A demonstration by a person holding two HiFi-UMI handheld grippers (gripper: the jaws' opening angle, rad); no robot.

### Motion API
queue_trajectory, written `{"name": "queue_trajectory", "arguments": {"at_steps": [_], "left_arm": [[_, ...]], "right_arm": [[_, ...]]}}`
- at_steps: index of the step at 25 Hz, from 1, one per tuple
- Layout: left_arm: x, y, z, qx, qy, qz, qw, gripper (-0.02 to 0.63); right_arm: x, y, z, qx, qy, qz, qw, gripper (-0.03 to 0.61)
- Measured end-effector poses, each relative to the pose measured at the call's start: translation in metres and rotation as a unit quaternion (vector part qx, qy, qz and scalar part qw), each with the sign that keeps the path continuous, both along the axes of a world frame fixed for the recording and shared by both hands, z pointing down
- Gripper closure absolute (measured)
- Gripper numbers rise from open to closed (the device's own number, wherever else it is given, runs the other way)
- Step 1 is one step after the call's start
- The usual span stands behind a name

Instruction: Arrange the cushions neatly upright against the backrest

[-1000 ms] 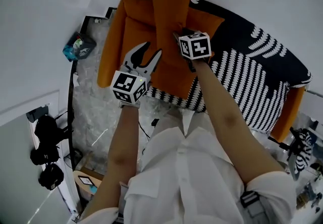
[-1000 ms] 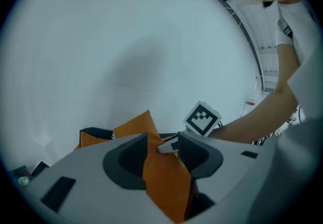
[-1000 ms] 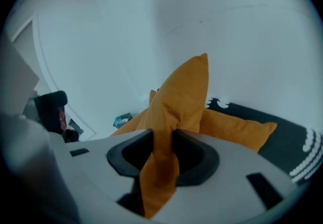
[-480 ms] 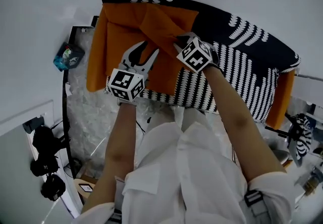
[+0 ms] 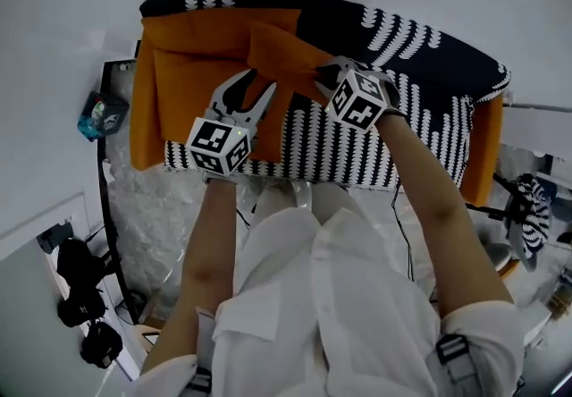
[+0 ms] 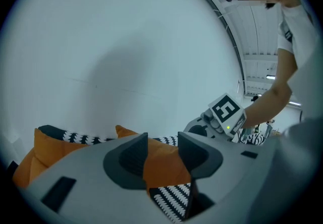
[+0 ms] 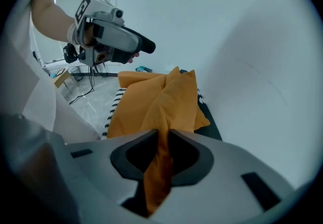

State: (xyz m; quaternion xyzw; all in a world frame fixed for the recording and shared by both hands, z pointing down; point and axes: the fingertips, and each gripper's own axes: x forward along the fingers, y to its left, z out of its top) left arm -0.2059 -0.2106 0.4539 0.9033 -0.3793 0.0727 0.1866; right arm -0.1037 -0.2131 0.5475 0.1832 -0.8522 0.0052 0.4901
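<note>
- The head view looks steeply down from above onto the whole sofa [image 5: 429, 64].
- The left gripper view faces almost level along its jaws toward the wall [image 6: 126, 41].
- The right gripper view tilts down along its jaws, close on the orange cushion [image 7: 171, 102], shared by all views.

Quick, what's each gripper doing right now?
Left gripper: open, holding nothing.
Right gripper: jaws just closed further, shut on the orange cushion.

We record: cushion [image 5: 286, 60], matt creased cloth; sofa [image 5: 420, 46], matt woven cloth; left gripper [image 5: 259, 82] and right gripper [image 7: 164, 140], smooth matt plastic; floor [image 5: 143, 198], glossy.
</note>
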Motion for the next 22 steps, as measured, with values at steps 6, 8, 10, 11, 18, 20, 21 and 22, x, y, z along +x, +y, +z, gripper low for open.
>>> {"name": "queue_trajectory", "arguments": {"at_steps": [6, 8, 10, 11, 18, 20, 21, 22], "left_arm": [[0.061, 0.005, -0.005, 0.002, -0.006, 0.022, 0.9998, 0.417], [0.085, 0.007, -0.009, 0.005, -0.007, 0.024, 0.9997, 0.417], [0.11, 0.011, -0.013, 0.01, -0.007, 0.026, 0.9996, 0.417], [0.123, 0.014, -0.015, 0.012, -0.007, 0.027, 0.9995, 0.417], [0.197, 0.036, -0.022, 0.019, 0.007, 0.059, 0.998, 0.417], [0.212, 0.042, -0.022, 0.017, 0.016, 0.074, 0.997, 0.417], [0.221, 0.045, -0.022, 0.016, 0.021, 0.083, 0.9962, 0.417], [0.229, 0.047, -0.022, 0.016, 0.024, 0.092, 0.9954, 0.417]], "right_arm": [[0.079, 0.021, -0.015, 0.021, 0.03, -0.042, 0.998, 0.499], [0.105, 0.026, -0.02, 0.029, 0.037, -0.049, 0.998, 0.499], [0.13, 0.032, -0.024, 0.036, 0.042, -0.055, 0.997, 0.499], [0.143, 0.035, -0.026, 0.038, 0.044, -0.057, 0.997, 0.499], [0.217, 0.062, -0.03, 0.043, 0.074, -0.054, 0.995, 0.499], [0.237, 0.071, -0.03, 0.04, 0.084, -0.042, 0.995, 0.5], [0.248, 0.075, -0.03, 0.039, 0.089, -0.035, 0.995, 0.5], [0.26, 0.081, -0.029, 0.038, 0.095, -0.028, 0.994, 0.5]]}}
